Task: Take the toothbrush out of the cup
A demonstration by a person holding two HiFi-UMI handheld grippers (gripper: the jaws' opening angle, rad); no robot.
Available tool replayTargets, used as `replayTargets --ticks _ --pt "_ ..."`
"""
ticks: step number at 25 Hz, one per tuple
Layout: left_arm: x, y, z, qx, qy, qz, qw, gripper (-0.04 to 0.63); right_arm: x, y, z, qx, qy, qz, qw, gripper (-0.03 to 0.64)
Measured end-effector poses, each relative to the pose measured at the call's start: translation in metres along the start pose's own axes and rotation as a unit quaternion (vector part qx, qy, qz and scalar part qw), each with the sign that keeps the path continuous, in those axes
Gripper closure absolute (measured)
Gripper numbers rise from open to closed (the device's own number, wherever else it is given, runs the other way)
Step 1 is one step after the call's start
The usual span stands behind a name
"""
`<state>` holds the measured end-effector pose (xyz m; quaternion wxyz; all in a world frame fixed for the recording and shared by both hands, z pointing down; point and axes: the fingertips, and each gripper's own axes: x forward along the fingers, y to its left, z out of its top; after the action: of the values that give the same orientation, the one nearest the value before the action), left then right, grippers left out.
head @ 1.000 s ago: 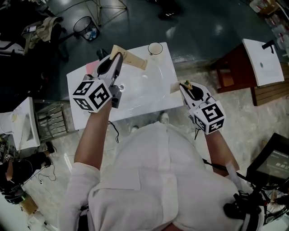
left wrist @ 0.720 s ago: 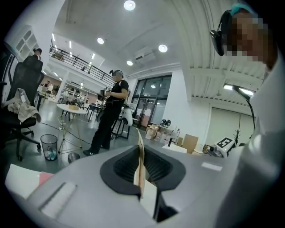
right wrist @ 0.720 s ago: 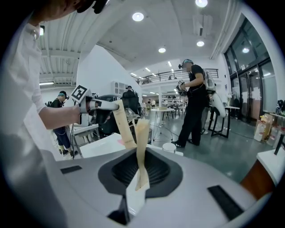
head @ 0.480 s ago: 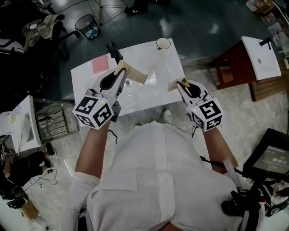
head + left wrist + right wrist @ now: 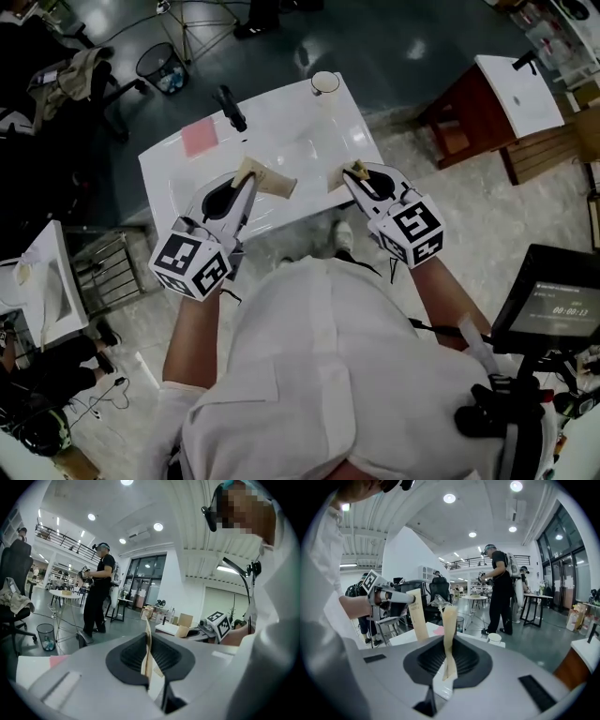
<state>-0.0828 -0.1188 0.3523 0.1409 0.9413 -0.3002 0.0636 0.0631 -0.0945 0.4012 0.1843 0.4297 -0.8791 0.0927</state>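
The cup (image 5: 324, 83) was seen at the far edge of the white basin top (image 5: 300, 122), well apart from both grippers, with nothing showing above its rim. The toothbrush was therefore judged to be already out of it, though no brush could be made out. The left gripper (image 5: 246, 180) was clamped on a flat tan packet (image 5: 274, 181) and the right gripper (image 5: 357, 174) on a tan strip (image 5: 337, 178); whether the brush lay inside could not be told.
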Motion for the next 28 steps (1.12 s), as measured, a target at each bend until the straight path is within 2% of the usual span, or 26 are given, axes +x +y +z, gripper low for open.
replayTargets --ticks 11,28 --pt "-0.063 -0.018 -0.030 0.022 0.012 -0.027 0.9993 0.568 0.000 0.070 -0.007 0.003 -0.003 -0.011 1.000 0.585" --pt "-0.074 -0.024 -0.044 0.020 0.026 -0.033 0.9989 0.569 0.007 0.088 -0.007 -0.002 0.010 0.001 1.000 0.584"
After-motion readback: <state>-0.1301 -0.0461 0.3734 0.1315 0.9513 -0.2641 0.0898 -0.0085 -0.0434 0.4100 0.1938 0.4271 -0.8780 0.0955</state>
